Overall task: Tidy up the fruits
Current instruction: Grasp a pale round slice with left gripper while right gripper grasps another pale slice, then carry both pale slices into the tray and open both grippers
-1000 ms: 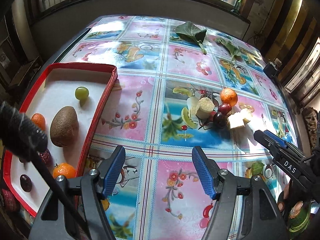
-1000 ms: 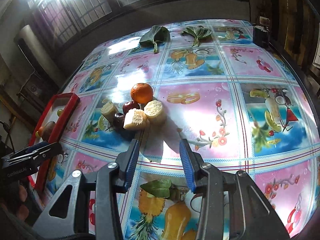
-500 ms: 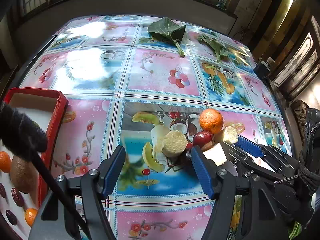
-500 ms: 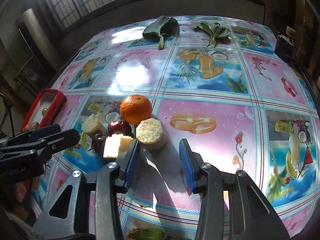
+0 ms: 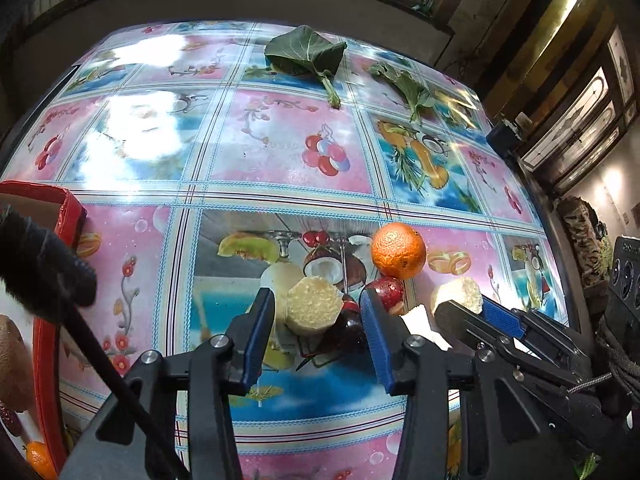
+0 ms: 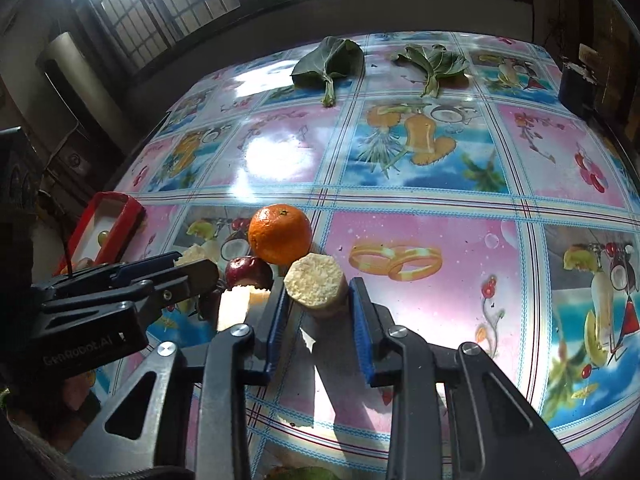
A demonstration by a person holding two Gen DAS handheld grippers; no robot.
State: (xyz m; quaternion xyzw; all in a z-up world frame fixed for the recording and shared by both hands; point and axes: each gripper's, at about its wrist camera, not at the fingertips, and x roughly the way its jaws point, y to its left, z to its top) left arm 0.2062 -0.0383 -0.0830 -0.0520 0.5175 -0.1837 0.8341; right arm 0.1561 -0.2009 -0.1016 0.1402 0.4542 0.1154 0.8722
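Observation:
A pile of fruit lies mid-table: an orange [image 5: 398, 250] [image 6: 280, 234], a red fruit [image 5: 388, 292] [image 6: 248, 272], a dark plum [image 5: 348, 330], a white wedge [image 5: 418, 318] [image 6: 232, 308] and two pale round chunks. My left gripper [image 5: 316, 296] [image 6: 188, 272] is closing around one chunk [image 5: 314, 308] and the plum, with a small gap still showing at the left pad. My right gripper [image 6: 318, 292] [image 5: 464, 306] is closing too, and its pads touch both sides of the other chunk [image 6: 316, 284] [image 5: 456, 294].
A red tray [image 5: 44, 360] [image 6: 120, 216] with a kiwi [image 5: 12, 360] and small fruits sits at the left edge. Two green leaves [image 5: 306, 52] [image 5: 404, 84] lie at the far side. A dark box [image 6: 572, 88] stands at the right edge. A black fuzzy rod [image 5: 40, 264] crosses the left view.
Both grippers came in on the fruit pile and their jaws narrowed, each now around a pale chunk. The tray has slid to the left edge of the left wrist view.

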